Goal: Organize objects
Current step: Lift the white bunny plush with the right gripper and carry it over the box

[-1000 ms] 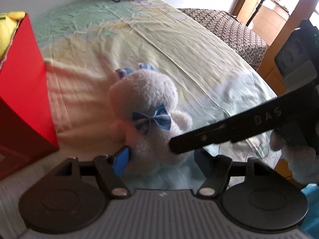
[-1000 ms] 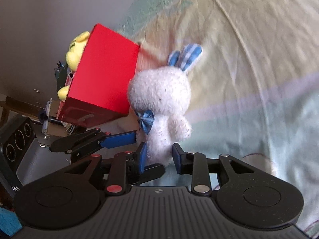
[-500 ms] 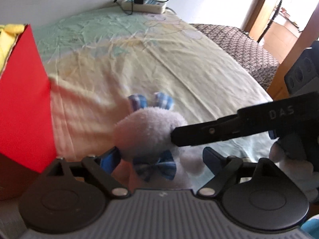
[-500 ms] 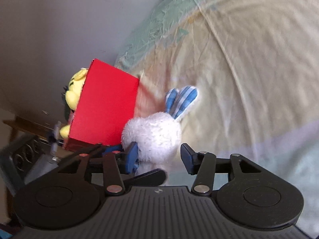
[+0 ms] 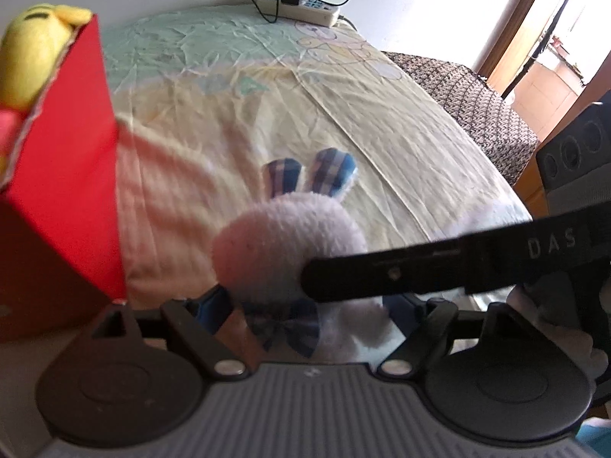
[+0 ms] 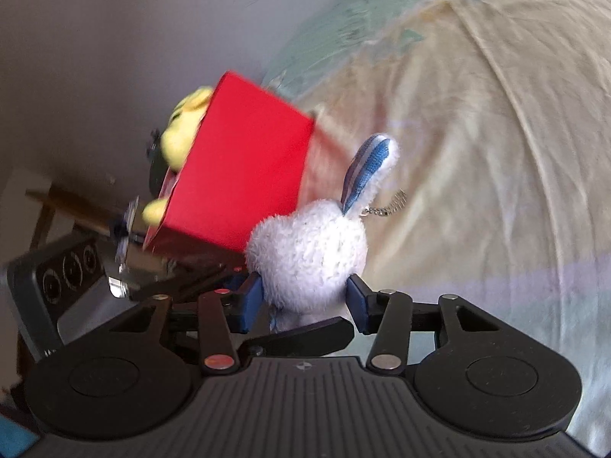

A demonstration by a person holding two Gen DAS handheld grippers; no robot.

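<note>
- Item: white plush rabbit (image 6: 305, 244), checked blue ears, blue bow at the neck. Location: on the bed (image 5: 236, 114), low centre in both wrist views, just beside the red box (image 5: 72, 175).
- Long axis: in the left view the ears point to 12 o'clock and the body runs toward 6, under the camera.
- Our right tool (image 6: 305, 301): the rabbit's head sits between its blue pads; jaws closing, pads at or very near the fur. We cannot tell whether they press.
- Our left tool (image 5: 305, 309): the rabbit's neck and bow lie between its pads, with slack showing on the right side; jaws closing, no firm hold seen.
- The right tool's finger crosses the left view from 3 o'clock, its tip over the rabbit's head.
- Key relation: the box lies at 10 o'clock from the rabbit in both views, open top up, a yellow plush toy (image 5: 34, 53) already inside.
- Judgement: both tools are equally near; the carry would go up and toward 10 o'clock.
</note>
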